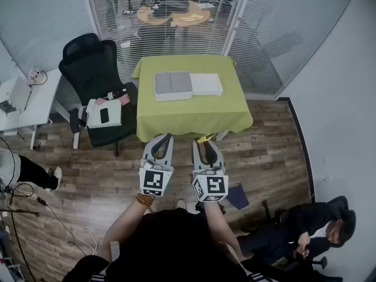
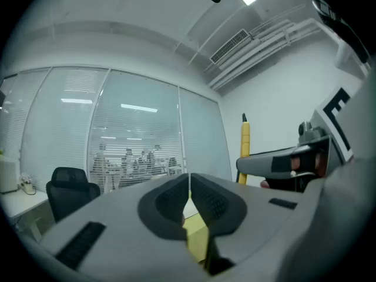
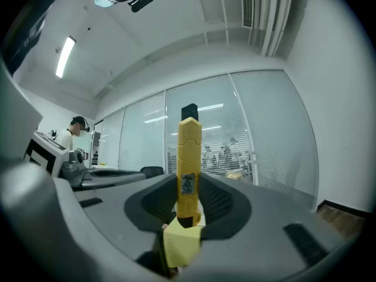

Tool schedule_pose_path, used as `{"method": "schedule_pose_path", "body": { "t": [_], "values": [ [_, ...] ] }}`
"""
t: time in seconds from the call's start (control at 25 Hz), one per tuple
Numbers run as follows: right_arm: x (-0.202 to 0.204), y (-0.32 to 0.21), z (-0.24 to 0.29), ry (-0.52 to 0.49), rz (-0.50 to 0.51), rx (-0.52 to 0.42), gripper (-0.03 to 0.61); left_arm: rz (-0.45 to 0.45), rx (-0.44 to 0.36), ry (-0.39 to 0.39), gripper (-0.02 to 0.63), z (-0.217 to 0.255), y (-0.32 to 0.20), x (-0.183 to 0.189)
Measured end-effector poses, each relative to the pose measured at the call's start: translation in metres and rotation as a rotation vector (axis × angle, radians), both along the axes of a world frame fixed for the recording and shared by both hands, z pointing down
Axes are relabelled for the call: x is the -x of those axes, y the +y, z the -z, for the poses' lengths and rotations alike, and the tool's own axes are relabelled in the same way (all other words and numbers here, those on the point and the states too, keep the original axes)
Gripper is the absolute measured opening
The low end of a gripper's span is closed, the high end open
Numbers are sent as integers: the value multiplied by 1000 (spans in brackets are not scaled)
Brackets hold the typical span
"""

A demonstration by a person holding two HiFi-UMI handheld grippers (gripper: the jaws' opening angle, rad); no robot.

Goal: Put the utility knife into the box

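Well, the coming move turns on how the right gripper (image 3: 189, 194) stands to the box (image 1: 173, 86). It hangs on the near side of the box, a little to the right and well apart from it, short of the surface's (image 1: 194, 111) front edge. Its jaws are clamped on the knife (image 3: 189, 151), pressing on the lower body from both sides. The knife's long axis runs along the jaws, so its free end points out ahead, toward the box. From the head view only a sliver of yellow shows at the jaw tips. The left gripper (image 2: 189, 184) is level with its partner, on the near side of the box and slightly left. It is about as near to the box, but its jaws are closed tip to tip on nothing, so the carry looks to be the right one's job: forward and a touch left. The knife is a slim yellow plastic body with moulded steps, a small grey label on its middle and a black piece at the far end. The box is grey and flat-topped. A white slab (image 1: 207, 84) touches its right side. Whether the box is open, I cannot tell.
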State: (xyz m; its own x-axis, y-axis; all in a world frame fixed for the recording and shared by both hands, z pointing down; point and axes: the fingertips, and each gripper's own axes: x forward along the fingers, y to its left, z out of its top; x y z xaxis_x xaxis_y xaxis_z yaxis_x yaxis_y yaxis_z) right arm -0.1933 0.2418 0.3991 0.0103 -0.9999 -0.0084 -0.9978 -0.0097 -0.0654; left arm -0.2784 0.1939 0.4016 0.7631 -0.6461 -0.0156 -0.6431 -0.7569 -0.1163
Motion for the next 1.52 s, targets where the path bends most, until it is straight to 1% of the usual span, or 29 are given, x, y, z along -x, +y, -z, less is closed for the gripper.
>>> {"method": "schedule_pose_path", "body": {
  "t": [0.16,0.32,0.52,0.76,1.0,1.2,1.36,1.52],
  "values": [
    [-28,-2,-6,-17,31,9,109,34,4,15,20,-3,-4,-24],
    [-56,-2,-5,11,57,12,109,68,-2,28,20,-1,-2,-48],
    [-69,-13,-4,22,83,8,109,96,21,26,20,-8,-7,-60],
    [-79,-42,-11,44,118,12,109,116,40,39,20,-21,-34,-70],
    [-94,-80,-20,71,121,46,109,133,73,67,20,-36,-82,-81],
    [-114,-120,-20,103,131,68,109,150,80,104,20,-33,-131,-97],
    [-122,-157,-19,100,129,72,109,152,77,102,20,-33,-164,-102],
    [-122,-201,-16,96,151,68,109,176,75,98,20,-33,-202,-102]
  ]
}}
